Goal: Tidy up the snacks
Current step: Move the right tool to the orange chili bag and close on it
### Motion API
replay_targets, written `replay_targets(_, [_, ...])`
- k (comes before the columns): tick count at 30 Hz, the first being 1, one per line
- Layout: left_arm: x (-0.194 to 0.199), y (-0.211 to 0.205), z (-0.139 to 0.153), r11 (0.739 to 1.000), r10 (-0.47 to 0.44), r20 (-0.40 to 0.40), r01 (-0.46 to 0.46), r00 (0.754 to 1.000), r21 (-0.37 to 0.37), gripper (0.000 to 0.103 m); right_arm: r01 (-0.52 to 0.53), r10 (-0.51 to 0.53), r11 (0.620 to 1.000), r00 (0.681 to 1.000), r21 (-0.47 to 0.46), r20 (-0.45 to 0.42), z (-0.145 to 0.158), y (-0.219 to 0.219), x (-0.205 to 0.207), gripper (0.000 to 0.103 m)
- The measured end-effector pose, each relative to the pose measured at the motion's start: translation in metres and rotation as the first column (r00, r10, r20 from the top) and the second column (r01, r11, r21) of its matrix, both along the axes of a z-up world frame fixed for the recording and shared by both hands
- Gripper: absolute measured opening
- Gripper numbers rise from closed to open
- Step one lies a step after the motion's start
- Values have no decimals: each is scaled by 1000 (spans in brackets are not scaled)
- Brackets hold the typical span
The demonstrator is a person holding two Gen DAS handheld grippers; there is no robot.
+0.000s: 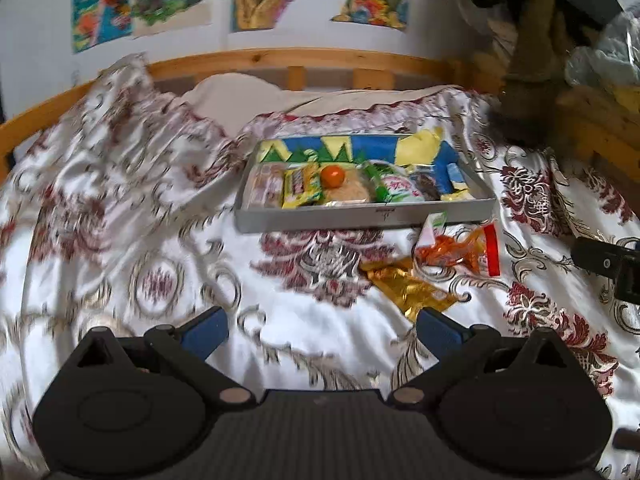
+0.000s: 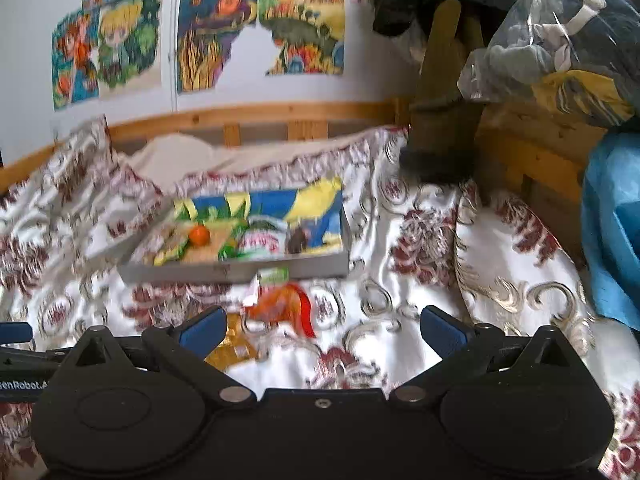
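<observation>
A shallow grey box (image 1: 360, 216) (image 2: 236, 271) lies on the patterned bedspread, holding several wrapped snacks and an orange fruit (image 1: 333, 176) (image 2: 199, 236). In front of its right end lie loose snacks: an orange-red packet (image 1: 468, 250) (image 2: 280, 304), a small white-and-green carton (image 1: 432, 230) (image 2: 272, 276) and a gold wrapper (image 1: 404, 288) (image 2: 232, 350). My left gripper (image 1: 322, 330) hovers open, nearer than the loose snacks, nothing between its fingers. My right gripper (image 2: 322, 330) is open too, just short of the orange-red packet and empty. Both views are motion-blurred.
The white, red and gold bedspread (image 1: 140, 240) is rumpled, with a raised fold at the left. A wooden bed rail (image 1: 280, 60) runs behind, below posters on the wall. Bagged clothes (image 2: 560, 48) and a blue bag (image 2: 612, 220) sit at the right. The other gripper shows at the edge (image 1: 608, 264).
</observation>
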State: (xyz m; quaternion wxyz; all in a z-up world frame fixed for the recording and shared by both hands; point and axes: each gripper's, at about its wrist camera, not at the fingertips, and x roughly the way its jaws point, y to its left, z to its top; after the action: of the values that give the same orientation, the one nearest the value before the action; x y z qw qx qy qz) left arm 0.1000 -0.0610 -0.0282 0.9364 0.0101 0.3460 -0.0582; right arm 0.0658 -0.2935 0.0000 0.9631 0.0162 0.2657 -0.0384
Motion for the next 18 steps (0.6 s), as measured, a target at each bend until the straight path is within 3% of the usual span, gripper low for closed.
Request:
replay_targets(5, [22, -3, 13, 996, -86, 16, 86, 996, -1, 103, -26, 23, 999, 998, 41, 64, 3, -9, 14, 102])
replay_targets(10, [40, -12, 4, 987, -156, 53, 154, 986, 39, 103, -45, 46, 999, 989, -15, 137, 8, -9, 25, 102])
replay_targets(14, [55, -20, -9, 983, -176, 56, 173, 983, 58, 103, -91, 88, 996, 977, 8, 192, 13, -12, 32, 102])
replay_targets(18, [73, -21, -29, 985, -173, 7, 173, 985, 0, 103, -148, 158, 987, 962, -58, 224, 9, -10, 46, 102])
